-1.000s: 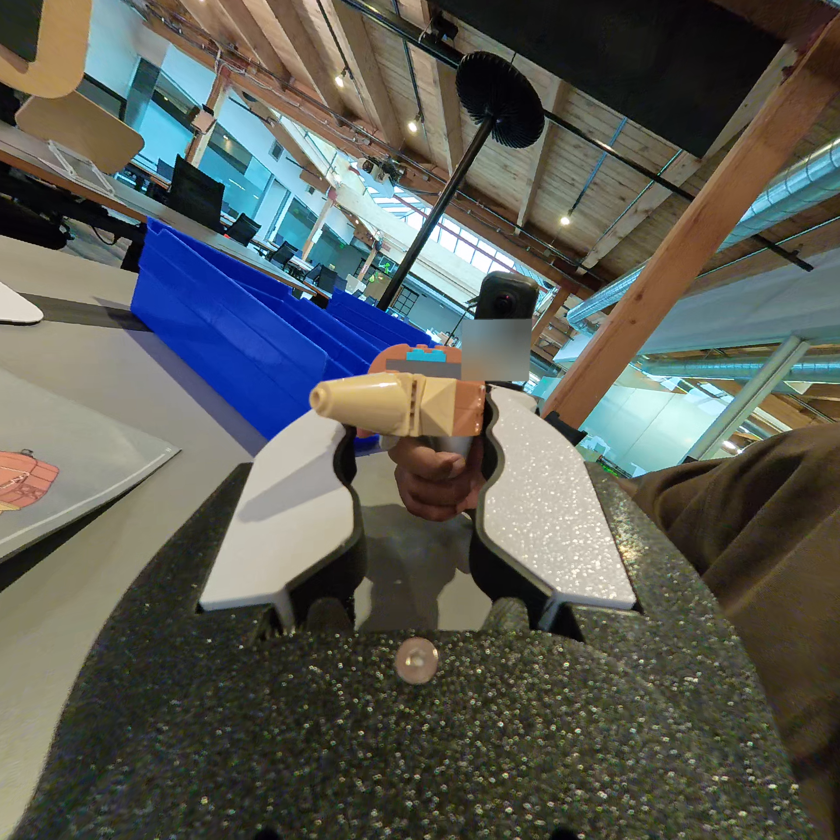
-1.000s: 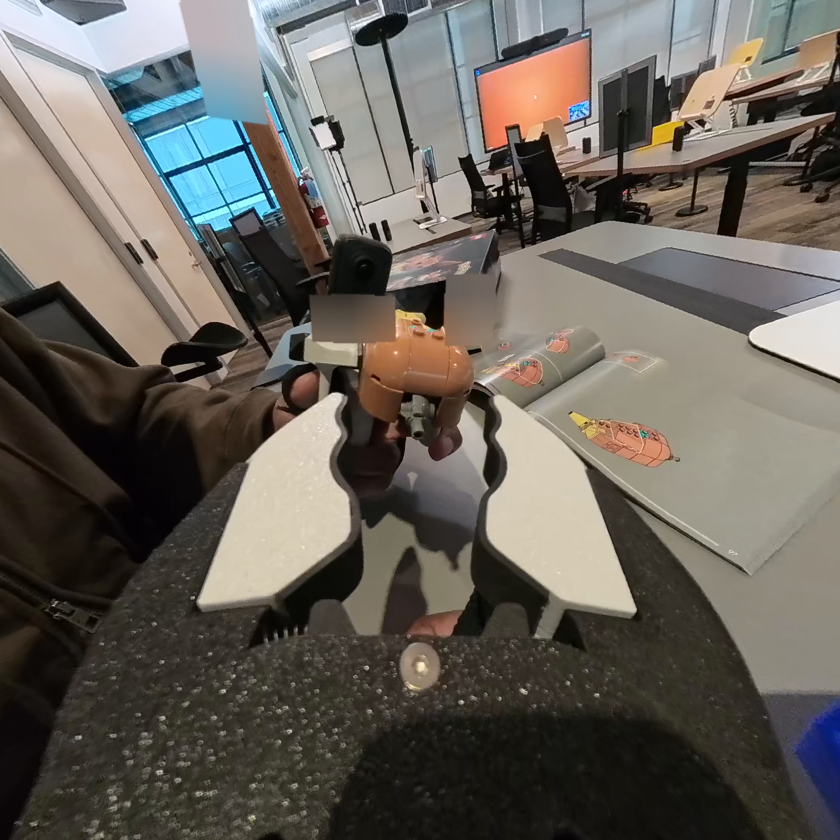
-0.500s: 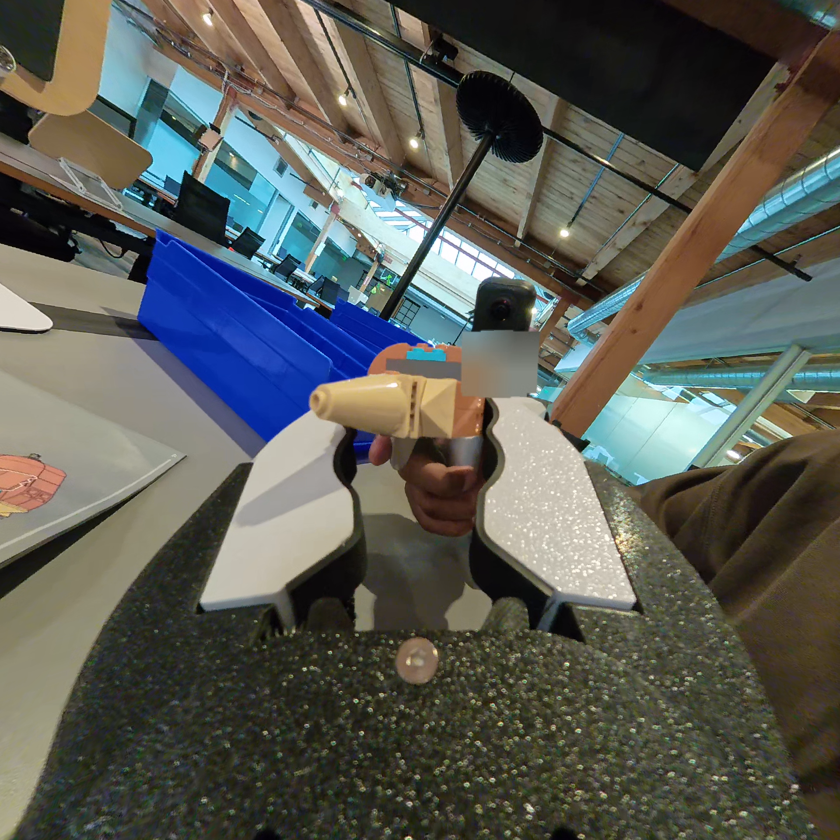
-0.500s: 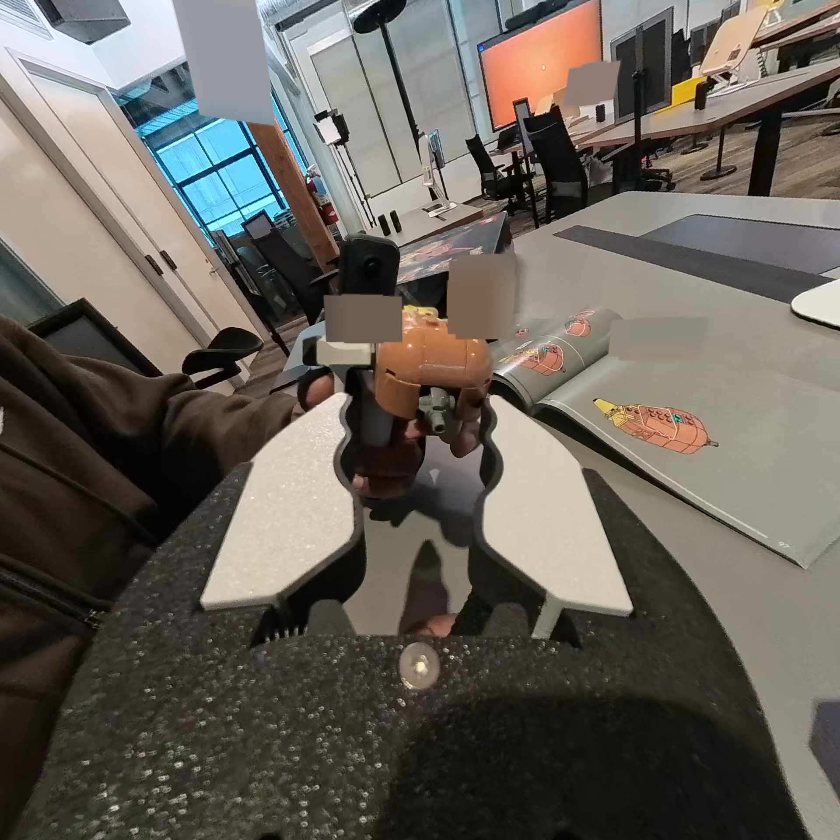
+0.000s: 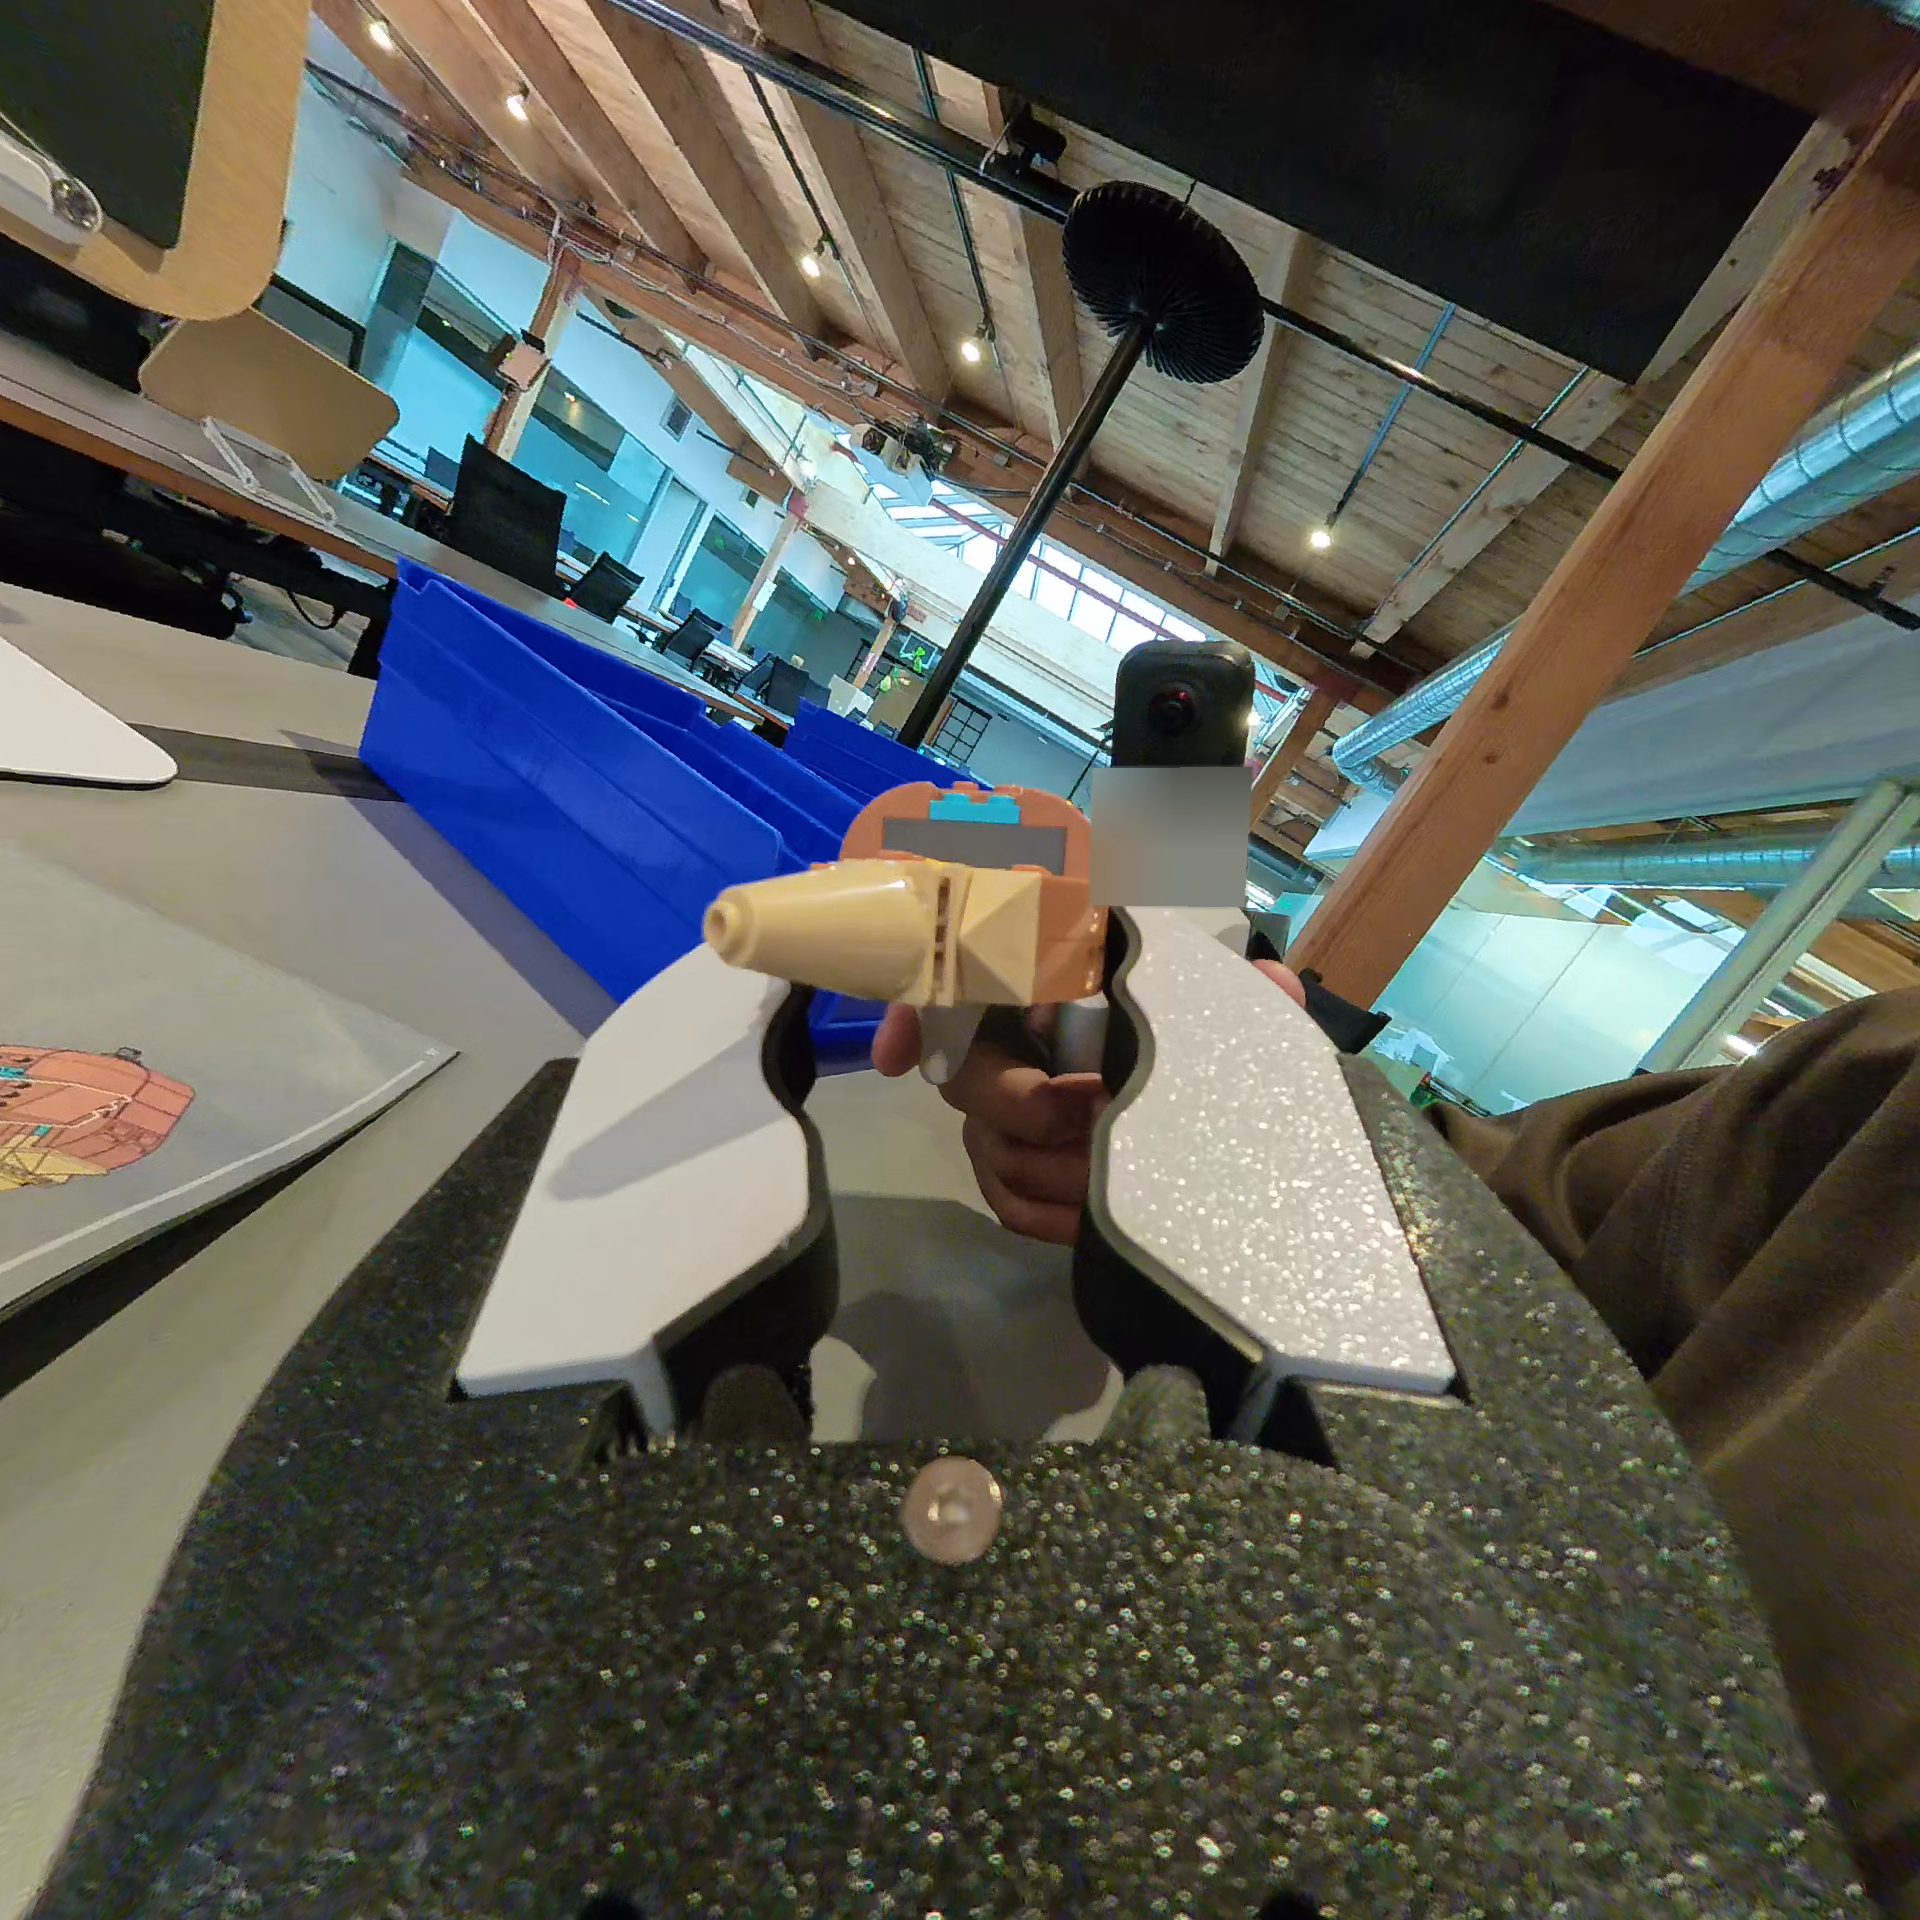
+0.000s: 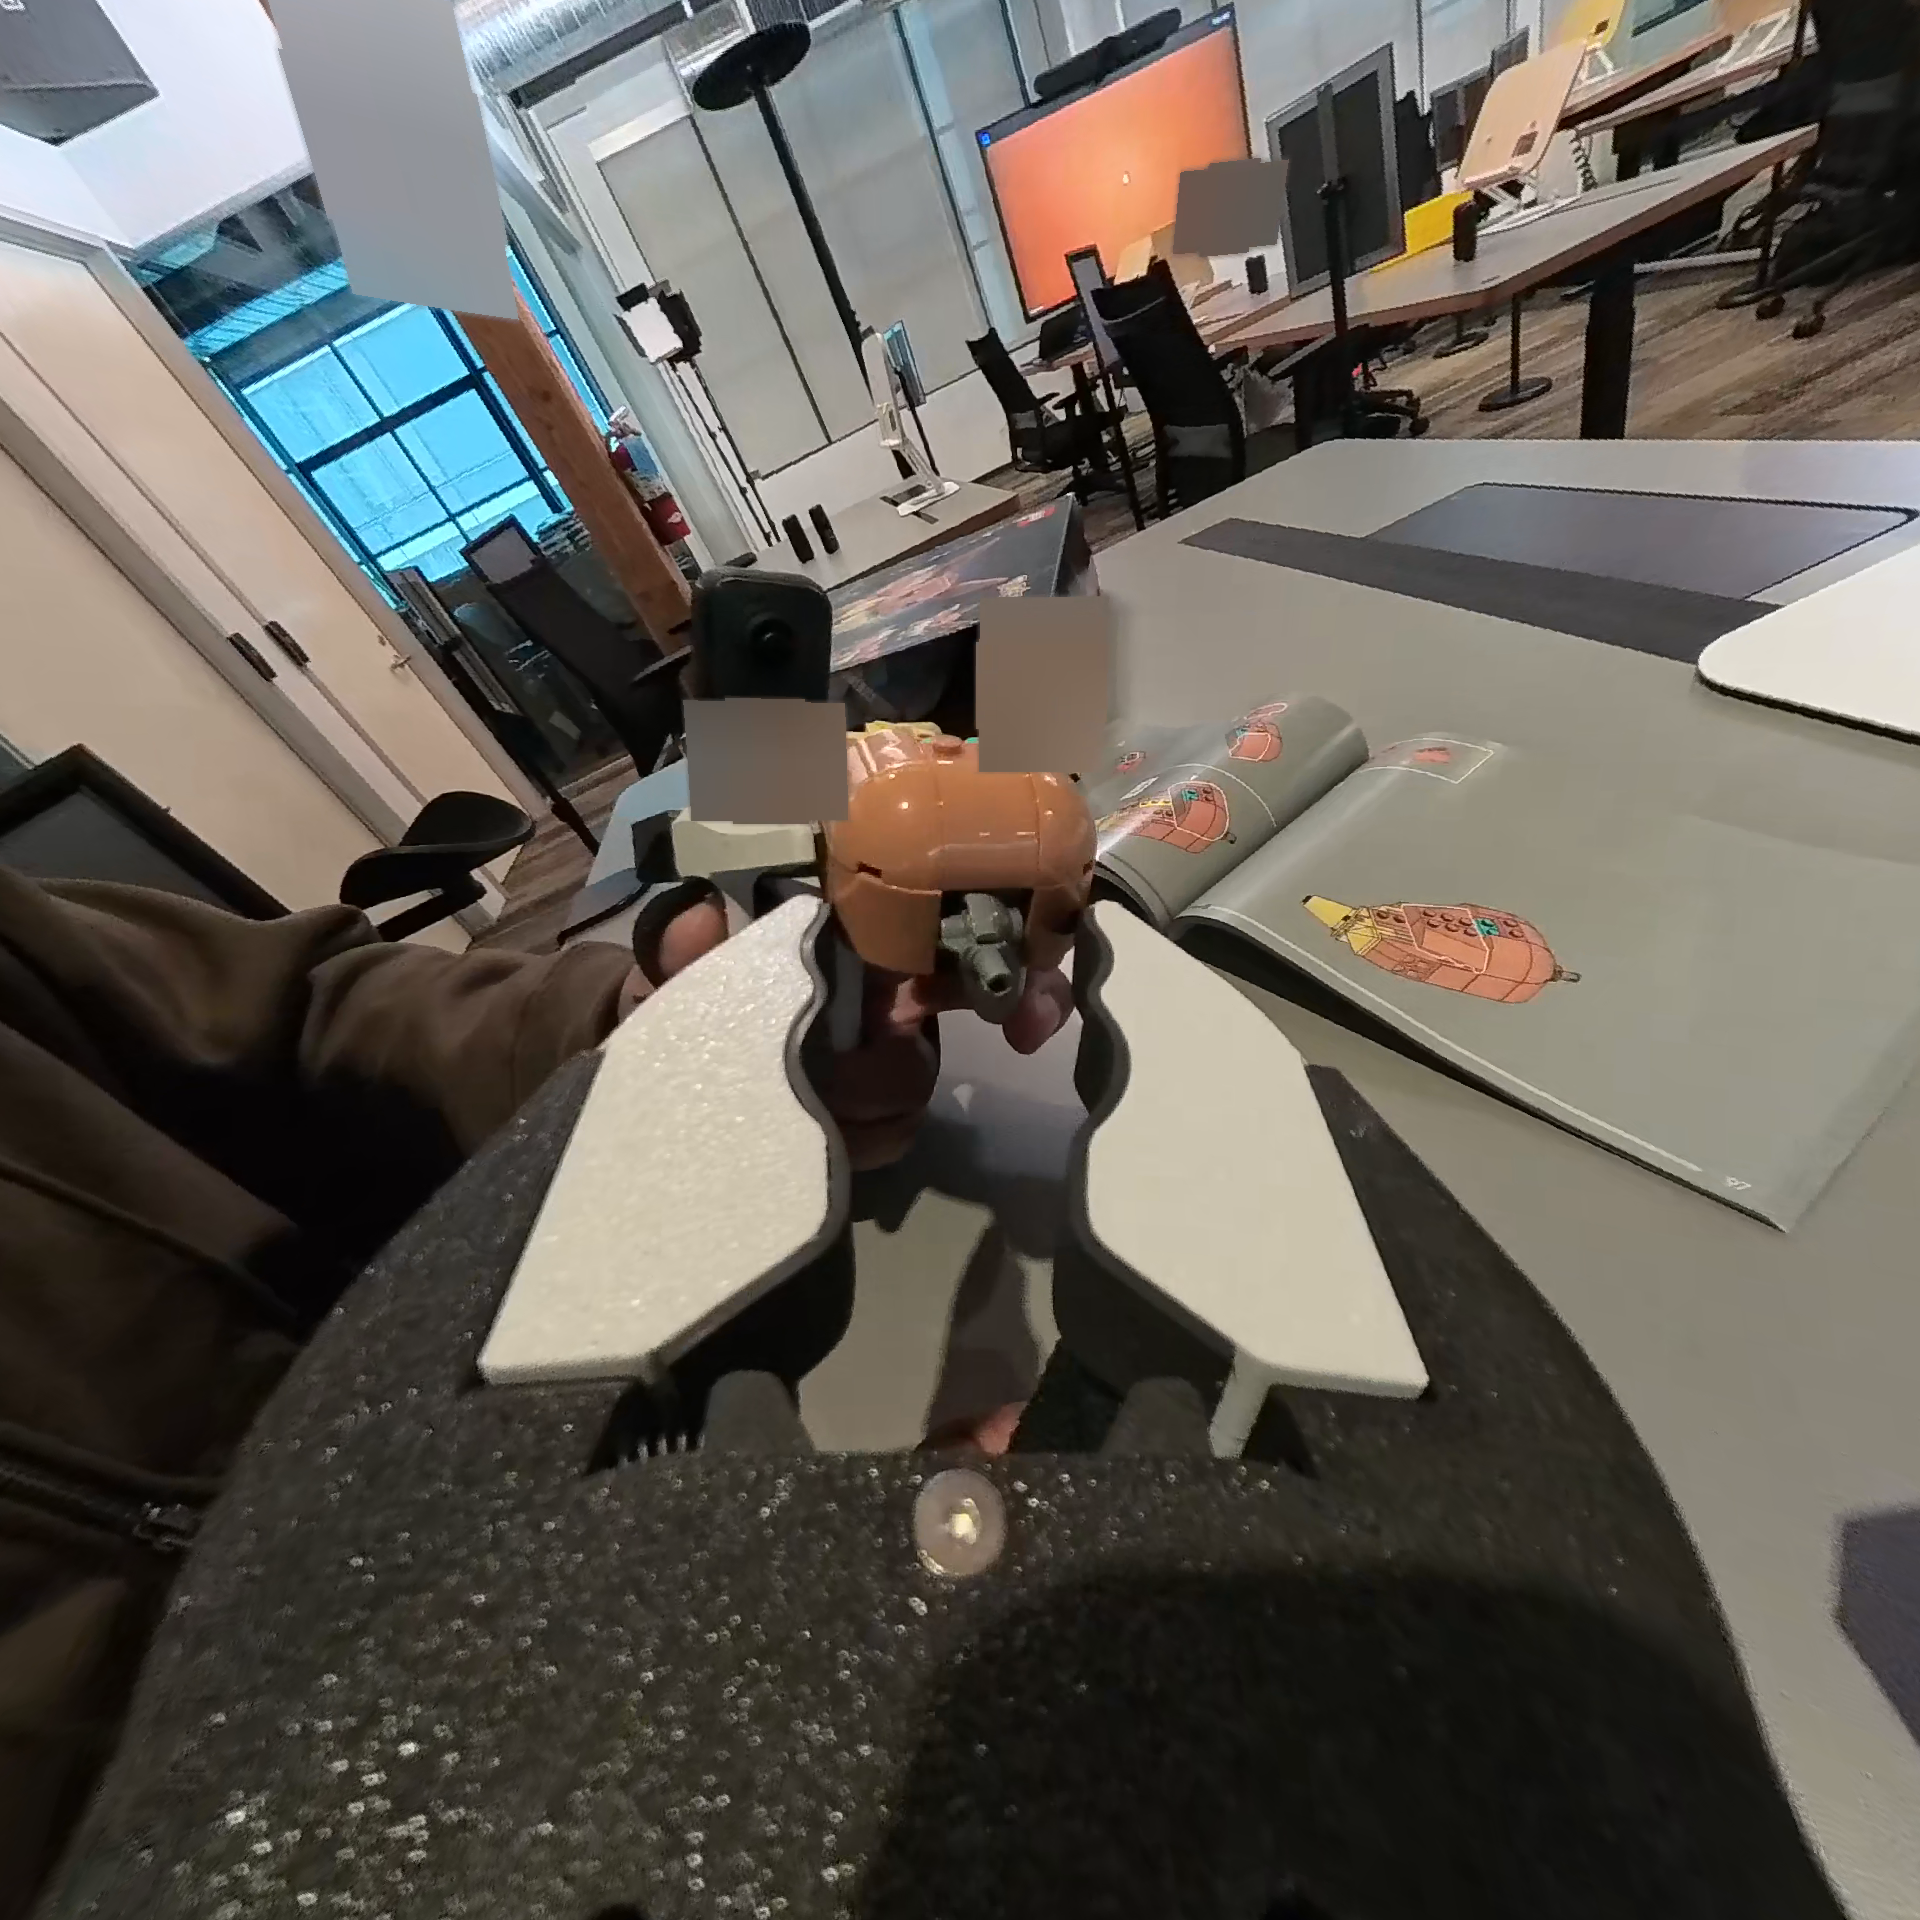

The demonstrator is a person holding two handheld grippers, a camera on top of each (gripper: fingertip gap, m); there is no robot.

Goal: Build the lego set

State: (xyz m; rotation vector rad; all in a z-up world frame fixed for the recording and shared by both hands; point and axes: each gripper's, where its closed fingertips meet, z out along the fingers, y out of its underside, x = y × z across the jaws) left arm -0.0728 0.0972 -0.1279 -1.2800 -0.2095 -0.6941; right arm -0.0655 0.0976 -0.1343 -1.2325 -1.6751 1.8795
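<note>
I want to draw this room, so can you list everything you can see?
model: 1, orange with tan cone, held up above the table
booklet: 1, grey, open on table
bins: several, blue, in a row on table
pad: 1, white, on table
box: 1, dark, on table behind model
table: 1, grey, under it all
screen: 1, orange, far wall
lamp: 1, black, on tall pole
chairs: several, black, at far desks
sleeve: 1, brown, right edge
hand: 1, behind model
left hand-held gripper: 1, white fingers, at model
right hand-held gripper: 1, white fingers, gripping model
</note>
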